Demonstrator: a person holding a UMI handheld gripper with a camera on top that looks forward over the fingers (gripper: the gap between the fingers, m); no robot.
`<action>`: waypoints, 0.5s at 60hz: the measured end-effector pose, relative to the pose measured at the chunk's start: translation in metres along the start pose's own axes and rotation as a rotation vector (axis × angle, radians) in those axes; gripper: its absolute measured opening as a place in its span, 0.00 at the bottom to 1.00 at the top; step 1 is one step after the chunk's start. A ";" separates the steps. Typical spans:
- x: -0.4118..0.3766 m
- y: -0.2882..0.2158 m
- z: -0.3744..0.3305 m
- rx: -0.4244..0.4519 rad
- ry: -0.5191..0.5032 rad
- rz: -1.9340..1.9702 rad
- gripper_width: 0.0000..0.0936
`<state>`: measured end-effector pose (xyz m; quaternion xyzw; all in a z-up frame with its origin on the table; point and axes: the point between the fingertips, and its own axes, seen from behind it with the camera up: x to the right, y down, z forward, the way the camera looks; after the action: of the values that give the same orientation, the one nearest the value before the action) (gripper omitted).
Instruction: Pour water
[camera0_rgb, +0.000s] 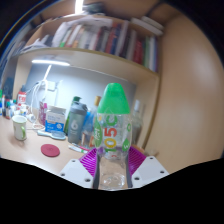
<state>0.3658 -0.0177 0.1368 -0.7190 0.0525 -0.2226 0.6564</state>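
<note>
A clear plastic bottle (113, 135) with a green cap and a colourful label stands upright between my fingers, filling the gap between the pink pads. My gripper (112, 170) is shut on the bottle at its lower body; both pads (89, 162) press its sides. The bottle seems lifted off the desk (40, 160), its base hidden below. A red coaster-like disc (50, 150) lies on the desk left of the fingers.
Behind the bottle stand a dark green bottle (75, 120), a white container (53, 120) and several small jars (20, 127) at the left. A bookshelf (105, 40) with many books hangs above. A beige wall stands at the right.
</note>
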 end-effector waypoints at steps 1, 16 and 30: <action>-0.007 -0.010 0.001 0.012 -0.003 -0.033 0.41; -0.135 -0.139 0.043 0.191 -0.003 -0.797 0.41; -0.248 -0.174 0.072 0.393 0.049 -1.554 0.40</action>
<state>0.1345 0.1629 0.2403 -0.4159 -0.4891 -0.6367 0.4270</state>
